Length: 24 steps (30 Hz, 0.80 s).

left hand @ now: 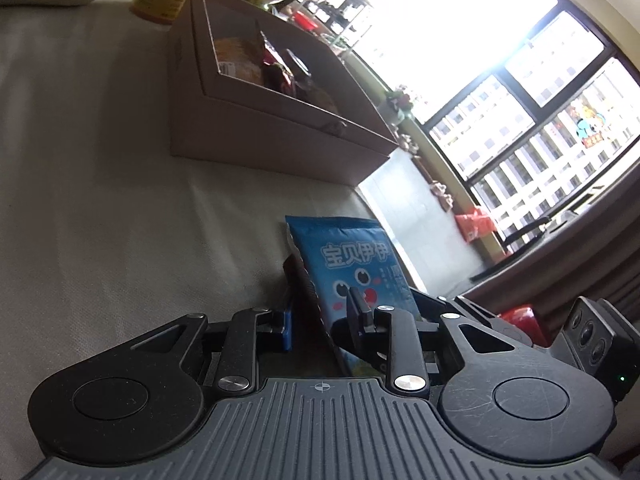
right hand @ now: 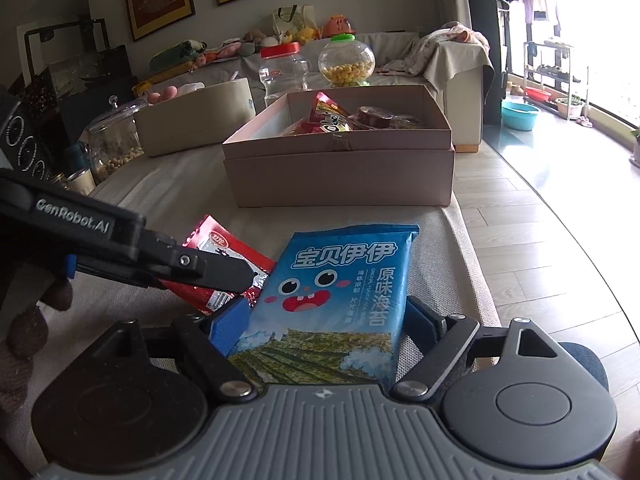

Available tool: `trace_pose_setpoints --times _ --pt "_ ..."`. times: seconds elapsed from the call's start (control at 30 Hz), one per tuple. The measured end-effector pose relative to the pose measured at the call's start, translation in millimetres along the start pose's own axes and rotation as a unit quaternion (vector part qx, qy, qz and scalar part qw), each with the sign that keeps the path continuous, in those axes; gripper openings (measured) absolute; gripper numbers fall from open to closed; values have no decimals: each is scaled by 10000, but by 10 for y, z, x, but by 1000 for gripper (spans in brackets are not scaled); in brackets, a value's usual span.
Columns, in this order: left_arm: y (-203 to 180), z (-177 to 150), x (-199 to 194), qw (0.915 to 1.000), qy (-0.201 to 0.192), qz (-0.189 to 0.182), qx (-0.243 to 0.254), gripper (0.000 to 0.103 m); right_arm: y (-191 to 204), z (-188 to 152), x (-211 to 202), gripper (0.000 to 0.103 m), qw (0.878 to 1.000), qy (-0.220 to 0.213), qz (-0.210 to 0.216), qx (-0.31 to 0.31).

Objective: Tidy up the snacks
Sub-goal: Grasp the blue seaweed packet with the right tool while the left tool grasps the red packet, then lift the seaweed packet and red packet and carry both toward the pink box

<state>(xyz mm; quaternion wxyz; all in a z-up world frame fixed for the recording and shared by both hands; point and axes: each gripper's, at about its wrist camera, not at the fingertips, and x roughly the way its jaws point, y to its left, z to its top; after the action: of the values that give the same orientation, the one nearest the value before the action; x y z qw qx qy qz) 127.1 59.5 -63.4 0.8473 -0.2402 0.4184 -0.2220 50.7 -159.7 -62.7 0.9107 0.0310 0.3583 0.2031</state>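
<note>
Left wrist: blue packet (left hand: 352, 264) is seen edge-on between the fingers of the left gripper (left hand: 320, 320), gap narrow; box (left hand: 280, 148) ahead.

Right wrist: packet is flanked by right gripper (right hand: 320, 320), contact unclear; red packet (right hand: 224, 264) shown only here. Judged light, crinkly, slippery; hold at sealed edge.

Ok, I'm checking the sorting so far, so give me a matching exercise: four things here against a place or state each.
1 blue packet
2 red packet
3 round jar
4 cardboard box

A green lid
B between the right gripper fingers
C snacks inside
D on the table, at the left gripper fingers

Pairs: 1-B, 2-D, 3-A, 4-C
</note>
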Motion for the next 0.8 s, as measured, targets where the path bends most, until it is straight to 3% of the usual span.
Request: trace_pose_setpoints --times 0.03,0.1,0.37,0.43,0.63,0.8 --pt "13 11 23 10000 4 37 -30 28 -2 0 1 84 10000 -2 8 0" --pt "79 31 79 9996 48 130 -226 15 -8 -3 -2 84 10000 -7 21 15" --pt "164 -32 -26 9974 -35 -16 -724 14 22 12 21 91 9998 116 97 -113" --pt "121 -87 -164 9979 -203 108 -607 14 29 30 40 97 9995 205 177 -170" --pt "1 -290 -602 9920 -717 1037 99 14 80 86 95 103 9980 524 175 -301" --pt "22 -459 -734 9911 -706 1120 155 14 213 63 148 103 9931 686 -36 -946"
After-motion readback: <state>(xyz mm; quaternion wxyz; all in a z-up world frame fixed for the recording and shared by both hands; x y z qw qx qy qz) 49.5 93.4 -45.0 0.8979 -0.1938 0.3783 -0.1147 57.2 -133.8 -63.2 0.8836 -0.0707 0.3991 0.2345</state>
